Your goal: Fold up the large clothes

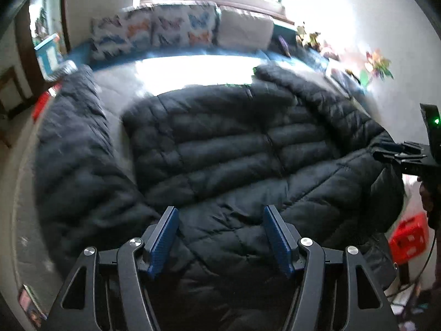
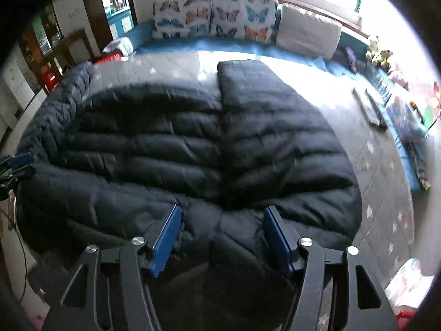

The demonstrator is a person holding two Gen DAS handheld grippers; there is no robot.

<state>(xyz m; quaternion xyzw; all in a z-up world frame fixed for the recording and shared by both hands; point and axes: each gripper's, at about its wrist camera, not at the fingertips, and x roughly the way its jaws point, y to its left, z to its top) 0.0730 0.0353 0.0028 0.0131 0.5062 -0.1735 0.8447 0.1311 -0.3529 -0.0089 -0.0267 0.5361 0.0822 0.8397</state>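
Observation:
A large black quilted puffer jacket (image 1: 220, 149) lies spread on a grey quilted bed cover (image 1: 115, 115); it also fills the right wrist view (image 2: 209, 143). One sleeve (image 1: 74, 127) stretches out at the left. My left gripper (image 1: 220, 220) is open, its blue pads (image 1: 165, 237) apart just above the jacket's near edge, holding nothing. My right gripper (image 2: 220, 220) is open too, over the near edge of the jacket. The right gripper also shows at the right edge of the left wrist view (image 1: 399, 155), and the left gripper at the left edge of the right wrist view (image 2: 16, 165).
Butterfly-print pillows (image 2: 215, 16) and a white pillow (image 2: 308, 33) line the far side under a window. A flat dark object (image 2: 370, 107) lies on the bed at the right. A red crate (image 1: 410, 237) stands beside the bed.

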